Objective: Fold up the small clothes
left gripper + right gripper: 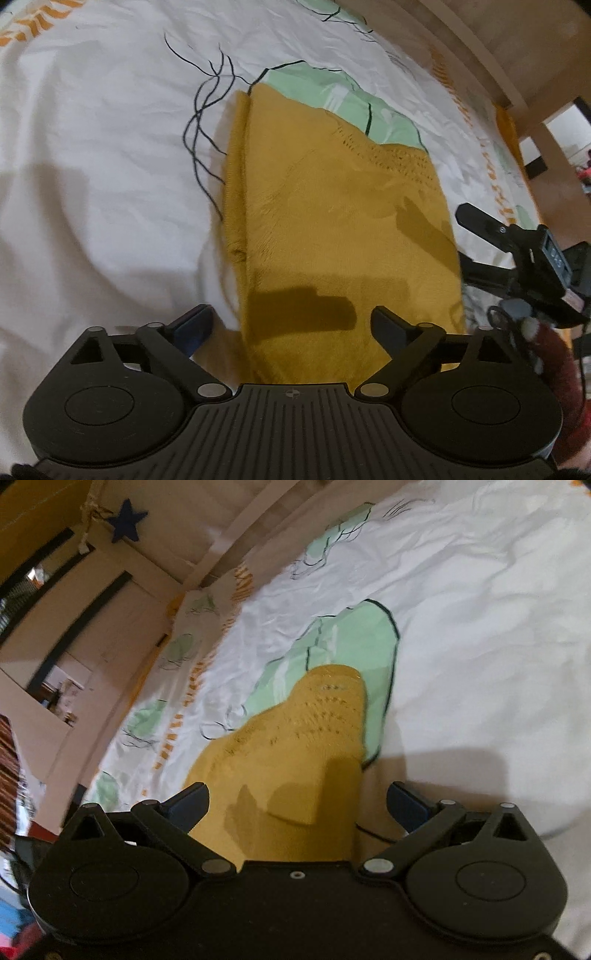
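Hovering over a bed with both grippers empty; a fold looks just completed or about to be squared up. White patterned bedsheet (92,147) to the left, bare of clothes; mustard knit garment (332,221) lies flat near the sheet's middle, its far end overlapping a green printed patch (332,92); left gripper (291,325) spread wide above the garment's near end, nothing between the jaws; right gripper (517,251) enters at the right, just beside the garment's right edge, jaws apart, gripping nothing. Right wrist view: same gripper (299,805) wide open over the garment (303,738). Long axis runs away from the left gripper, openwork end pointing toward the wooden bed frame (498,55). Next move, as I judge it: pinch both near corners and carry them to the far end; cloth is thick and layered, so grip must catch every layer.
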Available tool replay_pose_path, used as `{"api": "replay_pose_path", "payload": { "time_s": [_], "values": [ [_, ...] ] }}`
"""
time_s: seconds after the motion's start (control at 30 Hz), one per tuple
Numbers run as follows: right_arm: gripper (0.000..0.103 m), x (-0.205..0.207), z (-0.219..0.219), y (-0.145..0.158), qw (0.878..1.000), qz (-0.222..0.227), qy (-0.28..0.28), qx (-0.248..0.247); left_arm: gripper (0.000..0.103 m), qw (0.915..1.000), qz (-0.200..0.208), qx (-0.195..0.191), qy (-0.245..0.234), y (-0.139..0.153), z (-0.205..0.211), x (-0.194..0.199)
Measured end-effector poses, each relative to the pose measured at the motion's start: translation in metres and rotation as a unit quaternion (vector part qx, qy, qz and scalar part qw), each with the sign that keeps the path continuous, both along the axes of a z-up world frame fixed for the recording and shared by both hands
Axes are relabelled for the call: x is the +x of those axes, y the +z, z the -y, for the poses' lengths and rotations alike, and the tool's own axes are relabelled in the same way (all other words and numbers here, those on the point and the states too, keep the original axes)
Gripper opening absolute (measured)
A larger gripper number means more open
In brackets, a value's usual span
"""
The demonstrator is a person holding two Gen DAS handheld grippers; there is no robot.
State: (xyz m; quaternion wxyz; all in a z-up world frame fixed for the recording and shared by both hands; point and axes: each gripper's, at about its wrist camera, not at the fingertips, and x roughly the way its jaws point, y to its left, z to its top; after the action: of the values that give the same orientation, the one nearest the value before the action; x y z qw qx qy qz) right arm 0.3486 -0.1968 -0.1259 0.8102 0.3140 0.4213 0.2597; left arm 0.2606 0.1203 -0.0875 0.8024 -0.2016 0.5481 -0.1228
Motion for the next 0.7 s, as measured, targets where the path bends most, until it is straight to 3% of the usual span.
{"api": "replay_pose_path", "payload": {
  "time_s": [0.37, 0.6, 0.63, 0.7],
  "values": [
    [0.103, 0.036, -0.008, -0.011, 0.998, -0.003, 0.023, 0.057, 0.096, 0.9989, -0.01, -0.045, -0.01, -0.004, 0.002, 0.009],
    [0.103, 0.04, -0.011, -0.012, 0.997, 0.009, 0.047, 0.053, 0.093, 0.9937, -0.03, -0.103, -0.031, -0.01, 0.013, 0.003],
    [0.103, 0.038, -0.01, -0.012, 0.997, 0.014, 0.055, 0.051, 0.089, 0.9939, -0.03, -0.101, -0.032, -0.01, 0.013, 0.003],
    [0.102, 0.035, -0.008, -0.011, 0.997, 0.019, 0.061, 0.052, 0.069, 0.9945, -0.031, -0.098, -0.022, -0.009, 0.011, 0.003]
  ]
}}
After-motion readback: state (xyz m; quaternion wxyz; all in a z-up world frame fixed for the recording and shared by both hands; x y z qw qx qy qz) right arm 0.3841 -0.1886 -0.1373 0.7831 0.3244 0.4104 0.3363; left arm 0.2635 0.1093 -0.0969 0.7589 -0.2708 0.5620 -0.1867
